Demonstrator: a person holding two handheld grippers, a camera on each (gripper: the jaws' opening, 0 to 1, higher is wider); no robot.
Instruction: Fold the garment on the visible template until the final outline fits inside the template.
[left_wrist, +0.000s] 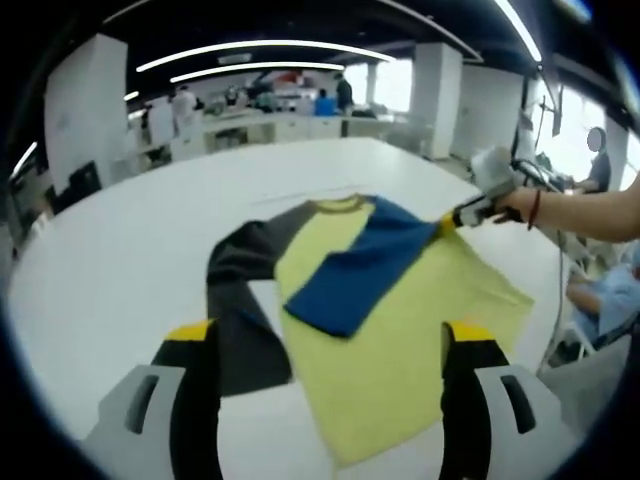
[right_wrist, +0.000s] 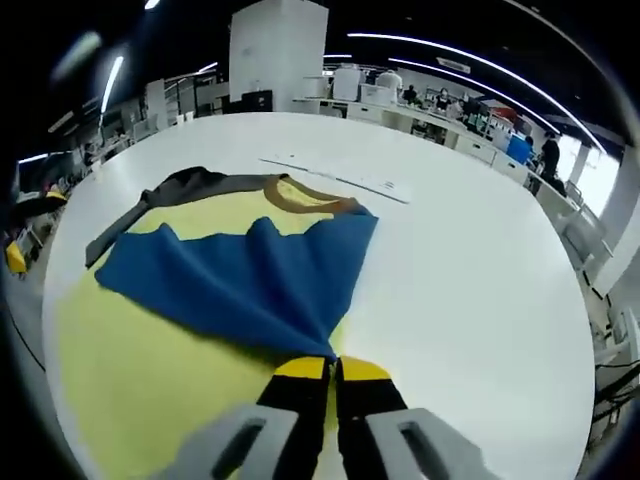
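While the right tongs (right_wrist: 333, 372) pinch the blue sleeve (right_wrist: 240, 280), the shirt (left_wrist: 400, 330) lies on the white surface (left_wrist: 120, 270) at twelve o'clock (left tongs (left_wrist: 330, 345) gape empty).

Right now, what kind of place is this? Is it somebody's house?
Probably not a house. It looks like a big open workroom or lab: long strip ceiling lights, rows of desks with people at the back, and a large white table where a yellow shirt with a blue sleeve is being folded.
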